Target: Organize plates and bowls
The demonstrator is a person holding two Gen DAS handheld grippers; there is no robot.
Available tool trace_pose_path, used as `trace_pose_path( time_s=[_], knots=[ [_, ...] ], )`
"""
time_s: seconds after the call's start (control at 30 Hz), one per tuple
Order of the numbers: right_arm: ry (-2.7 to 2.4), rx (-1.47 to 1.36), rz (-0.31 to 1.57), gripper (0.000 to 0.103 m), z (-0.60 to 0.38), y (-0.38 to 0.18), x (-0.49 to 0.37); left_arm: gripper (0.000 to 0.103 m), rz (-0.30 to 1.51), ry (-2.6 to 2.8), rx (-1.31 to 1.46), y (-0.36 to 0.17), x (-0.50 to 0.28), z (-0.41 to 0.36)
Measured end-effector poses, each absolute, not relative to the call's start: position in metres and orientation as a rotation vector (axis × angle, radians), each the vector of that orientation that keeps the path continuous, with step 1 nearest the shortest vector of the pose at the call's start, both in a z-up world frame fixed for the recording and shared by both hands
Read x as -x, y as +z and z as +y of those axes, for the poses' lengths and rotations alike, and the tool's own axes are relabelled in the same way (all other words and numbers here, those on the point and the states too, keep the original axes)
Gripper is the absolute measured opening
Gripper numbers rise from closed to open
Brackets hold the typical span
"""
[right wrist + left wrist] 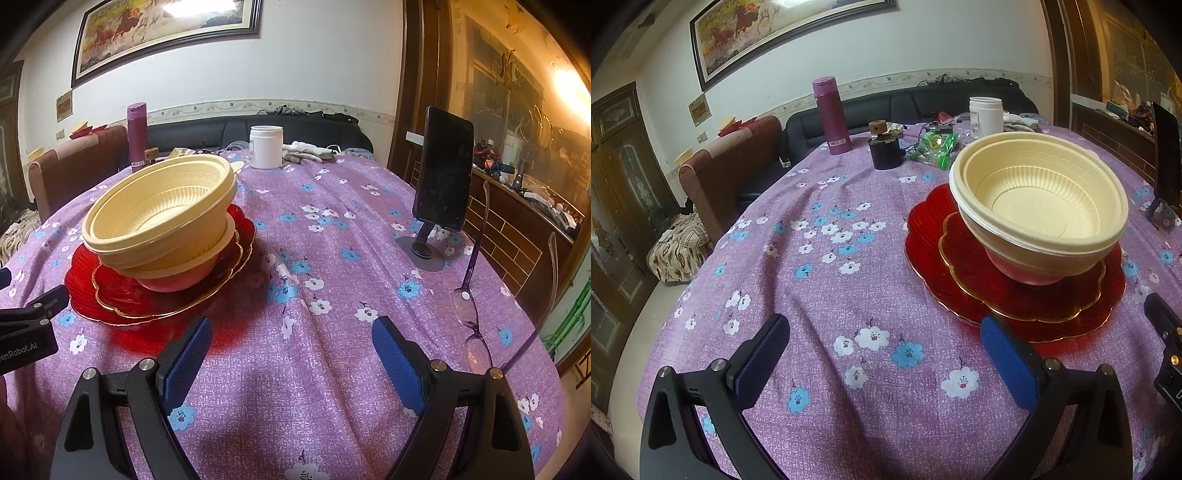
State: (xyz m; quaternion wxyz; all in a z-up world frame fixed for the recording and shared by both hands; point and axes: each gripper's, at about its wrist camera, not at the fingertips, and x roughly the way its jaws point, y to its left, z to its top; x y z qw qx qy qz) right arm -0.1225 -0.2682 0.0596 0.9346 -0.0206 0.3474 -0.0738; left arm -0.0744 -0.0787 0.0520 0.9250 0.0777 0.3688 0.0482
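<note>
While I held both hands over it, the desk [332,258] under its purple flowered cloth filled both views. Left of its middle sat the large red plate [923,236], with a smaller gold-rimmed red plate [964,251] lying on it. On that stood the stacked cream bowls [1041,199], nested one inside another and leaning a little, the lowest looking pinkish from the red beneath. My left gripper [886,354] hung just left of the plates, its jaws spread wide over bare cloth and holding nothing; its right pad stood close before the big plate's near rim, though I could not tell whether it touched. My right gripper [291,350] hovered to the right of the stack, jaws likewise wide apart and empty. Farther off, a dark phone [443,170] stood on its stand, a purple flask [831,114] and white jar [266,146] stood at the far edge, and spectacles [472,317] lay near my right jaws.
</note>
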Motion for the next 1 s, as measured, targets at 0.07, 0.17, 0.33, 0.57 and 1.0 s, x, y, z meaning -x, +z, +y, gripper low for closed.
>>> trace_pose_path(
  time_s=[0.07,0.17,0.33,0.57,1.0],
  knots=[
    [-0.148,0.035,0.713,0.091,-0.2697,0.0596,0.1219,0.103,0.757,0.1,-0.164,0.0519,0.0745,-0.079],
    [-0.148,0.034,0.711,0.091,-0.2702,0.0597,0.1219,0.103,0.754,0.101,-0.164,0.0525,0.0741,-0.0784],
    [-0.15,0.035,0.708,0.091,-0.2707,0.06,0.1224,0.103,0.754,0.103,-0.166,0.0525,0.0741,-0.0782],
    [-0.15,0.035,0.708,0.091,-0.27,0.06,0.1227,0.103,0.754,0.102,-0.167,0.0534,0.0744,-0.0775],
    [-0.151,0.035,0.706,0.091,-0.2701,0.0602,0.1235,0.103,0.749,0.108,-0.173,0.0538,0.0755,-0.0774]
  ],
)
